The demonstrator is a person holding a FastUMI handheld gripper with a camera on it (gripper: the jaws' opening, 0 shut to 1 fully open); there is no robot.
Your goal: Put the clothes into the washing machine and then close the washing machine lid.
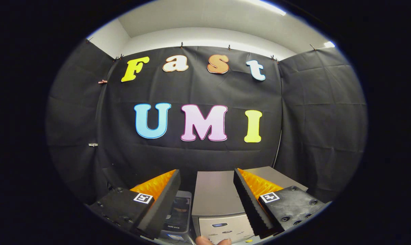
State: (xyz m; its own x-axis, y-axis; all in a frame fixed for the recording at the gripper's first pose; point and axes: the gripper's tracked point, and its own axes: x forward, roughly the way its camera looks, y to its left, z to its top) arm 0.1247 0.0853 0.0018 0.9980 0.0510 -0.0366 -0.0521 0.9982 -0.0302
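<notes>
Grey casing: washing machine (219,200) stands low ahead, top lid flat and down, control panel facing the gripper.
Gripper view, jaws: gripper (207,207) spread wide, nothing between the fingers but the machine's front left part.
Machine vs jaws: lid runs from the gap between the fingers out behind the right finger; rear edge meets the black cloth wall (314,136).
Beside machine: a darker unit (178,212) touches or nearly touches its left side, partly behind the left finger.
Fingertip: a person's fingertip (205,241) shows just below the control panel.
Clothes: cannot place them from here.
Handling, judged: cloth should be light, soft, floppy; pinch a bunched fold. Lid looks stiff and smooth; take it at the front edge.
</notes>
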